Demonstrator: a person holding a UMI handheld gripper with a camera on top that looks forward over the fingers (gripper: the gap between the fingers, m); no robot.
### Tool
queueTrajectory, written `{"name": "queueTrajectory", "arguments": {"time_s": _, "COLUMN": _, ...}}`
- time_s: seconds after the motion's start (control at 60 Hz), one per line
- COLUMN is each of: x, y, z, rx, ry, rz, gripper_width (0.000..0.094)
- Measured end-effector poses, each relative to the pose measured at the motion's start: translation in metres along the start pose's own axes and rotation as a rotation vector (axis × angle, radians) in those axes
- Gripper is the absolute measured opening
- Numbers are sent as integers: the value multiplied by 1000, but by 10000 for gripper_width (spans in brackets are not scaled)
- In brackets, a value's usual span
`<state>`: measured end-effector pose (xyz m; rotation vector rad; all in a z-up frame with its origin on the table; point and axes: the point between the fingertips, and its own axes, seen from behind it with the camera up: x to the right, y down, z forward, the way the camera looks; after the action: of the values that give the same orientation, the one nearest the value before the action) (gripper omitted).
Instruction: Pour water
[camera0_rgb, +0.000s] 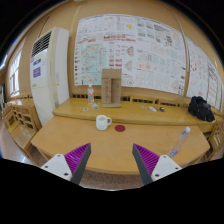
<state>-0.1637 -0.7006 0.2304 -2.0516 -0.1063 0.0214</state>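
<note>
A white mug (103, 122) stands on the near wooden table (115, 148), well beyond my fingers. A clear plastic water bottle (180, 141) stands at the table's right end, beyond my right finger. A small red coaster or lid (120, 128) lies just right of the mug. My gripper (112, 162) is open and empty, its purple pads (76, 157) spread wide over the table's near edge, with nothing between them.
A second long table (140, 110) stands behind, bearing a brown paper bag (111, 88) and a small bottle (91, 96). A black bag (200, 108) sits at its right end. A white air conditioner (44, 70) stands at left. Posters cover the back wall.
</note>
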Motion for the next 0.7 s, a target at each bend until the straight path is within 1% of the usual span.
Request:
{"name": "queueTrajectory", "arguments": {"time_s": 0.1, "x": 19, "y": 25, "z": 7, "rx": -34, "ry": 20, "rz": 25, "gripper_width": 856}}
{"name": "queueTrajectory", "arguments": {"time_s": 0.167, "x": 56, "y": 49, "z": 17, "rx": -63, "ry": 30, "rz": 33, "gripper_width": 856}}
{"name": "queueTrajectory", "arguments": {"time_s": 0.283, "x": 117, "y": 104, "z": 41, "rx": -103, "ry": 59, "rz": 37, "gripper_width": 854}}
{"name": "queueTrajectory", "arguments": {"time_s": 0.4, "x": 195, "y": 155, "z": 62, "rx": -154, "ry": 115, "rz": 31, "gripper_width": 854}}
{"name": "queueTrajectory", "arguments": {"time_s": 0.467, "x": 240, "y": 178, "z": 80, "rx": -159, "ry": 141, "rz": 50, "gripper_width": 855}}
{"name": "queueTrajectory", "arguments": {"time_s": 0.55, "x": 296, "y": 188, "z": 98, "rx": -152, "ry": 177, "rz": 61, "gripper_width": 853}}
{"name": "queueTrajectory", "arguments": {"time_s": 0.7, "x": 379, "y": 176, "z": 146, "rx": -82, "ry": 207, "rz": 65, "gripper_width": 851}}
